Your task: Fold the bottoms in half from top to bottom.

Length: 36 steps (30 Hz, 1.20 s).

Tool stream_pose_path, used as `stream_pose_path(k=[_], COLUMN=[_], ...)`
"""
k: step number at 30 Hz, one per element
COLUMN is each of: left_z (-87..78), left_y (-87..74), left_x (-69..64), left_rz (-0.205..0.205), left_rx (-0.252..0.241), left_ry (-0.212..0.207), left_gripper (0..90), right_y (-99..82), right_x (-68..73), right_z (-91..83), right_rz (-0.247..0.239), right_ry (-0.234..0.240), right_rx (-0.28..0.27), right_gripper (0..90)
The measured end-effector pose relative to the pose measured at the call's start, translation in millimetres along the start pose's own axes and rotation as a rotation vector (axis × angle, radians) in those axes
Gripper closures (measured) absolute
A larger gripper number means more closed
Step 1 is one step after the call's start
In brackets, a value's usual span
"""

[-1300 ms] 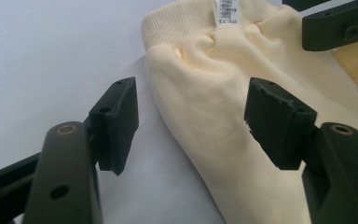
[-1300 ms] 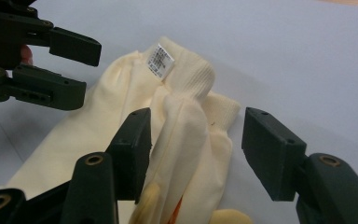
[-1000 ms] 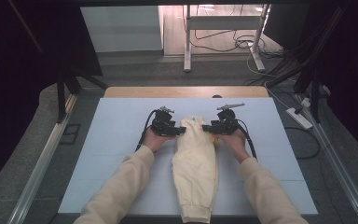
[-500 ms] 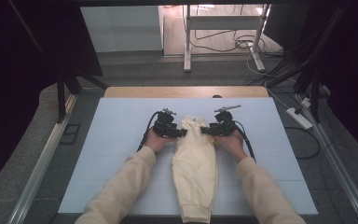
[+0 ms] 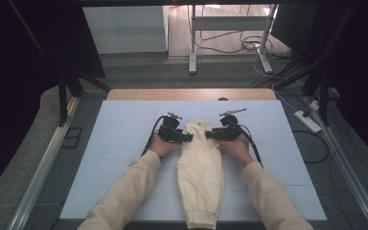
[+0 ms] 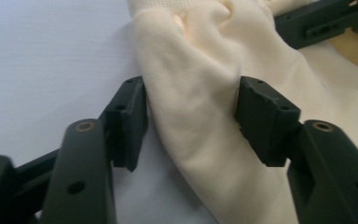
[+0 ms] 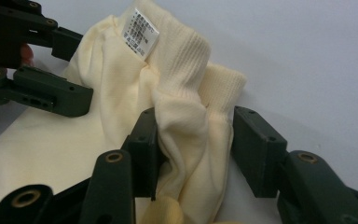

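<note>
On the pale blue table mat (image 5: 124, 143), a cream garment (image 5: 200, 172) lies lengthwise down the middle, folded into a narrow strip with one ribbed end hanging off the near edge and the other end bunched between the two tools. At the left, the left gripper (image 5: 188, 138) comes in from the side at the far end of the garment; its jaws have just been closing, and in the left gripper view they stand either side of a raised ridge of cloth (image 6: 200, 116), the pads at the fabric's flanks, though I can't quite tell whether they bite yet. That pinch looks meant to gather a corner for lifting or folding. Further right, the right gripper (image 5: 211, 135) mirrors it; its jaws have just been closing too, one pad against the ribbed cuff (image 7: 186, 70) below the white care label (image 7: 141, 31), the other apparently a little clear of it. Holding both far corners at once probably keeps the edge square when it is drawn over.

Beyond the mat shows a strip of wooden tabletop (image 5: 191, 94), then grey floor with a metal stand (image 5: 230, 38), loose cables and a white power strip (image 5: 307, 120) at the right.
</note>
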State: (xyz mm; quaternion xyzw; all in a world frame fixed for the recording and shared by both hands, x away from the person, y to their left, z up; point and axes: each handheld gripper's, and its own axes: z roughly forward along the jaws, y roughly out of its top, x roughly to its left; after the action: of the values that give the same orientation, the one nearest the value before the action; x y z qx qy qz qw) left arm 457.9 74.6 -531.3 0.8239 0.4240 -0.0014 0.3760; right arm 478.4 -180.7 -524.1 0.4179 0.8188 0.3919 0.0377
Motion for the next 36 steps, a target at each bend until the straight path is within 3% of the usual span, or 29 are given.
stream_pose_path(k=[8, 13, 23, 36], left_z=[0.3, -1.1, -4.1, -16.5], left_y=[-1.4, -1.2, -1.5, 2.4], left_x=[0.2, -2.0, -4.4, -4.6], left_rz=[0.002, 0.024, 0.049, 0.067], left_rx=[0.022, 0.025, 0.013, -0.039], left_ry=[-0.051, -0.049, -0.045, -0.051], left_gripper=[67.5, 78.0, 81.9, 82.5], right_y=[-0.9, -1.3, -2.2, 2.6], right_x=[-1.0, 0.2, 2.2, 6.2], right_z=[-0.9, -2.2, -5.5, -14.4], right_rz=[0.0, -0.009, -0.022, -0.055], right_ry=[0.027, 0.03, 0.033, 0.041], right_rx=[0.008, 0.006, -0.017, -0.07], right_gripper=[64.5, 70.7, 73.8, 73.9])
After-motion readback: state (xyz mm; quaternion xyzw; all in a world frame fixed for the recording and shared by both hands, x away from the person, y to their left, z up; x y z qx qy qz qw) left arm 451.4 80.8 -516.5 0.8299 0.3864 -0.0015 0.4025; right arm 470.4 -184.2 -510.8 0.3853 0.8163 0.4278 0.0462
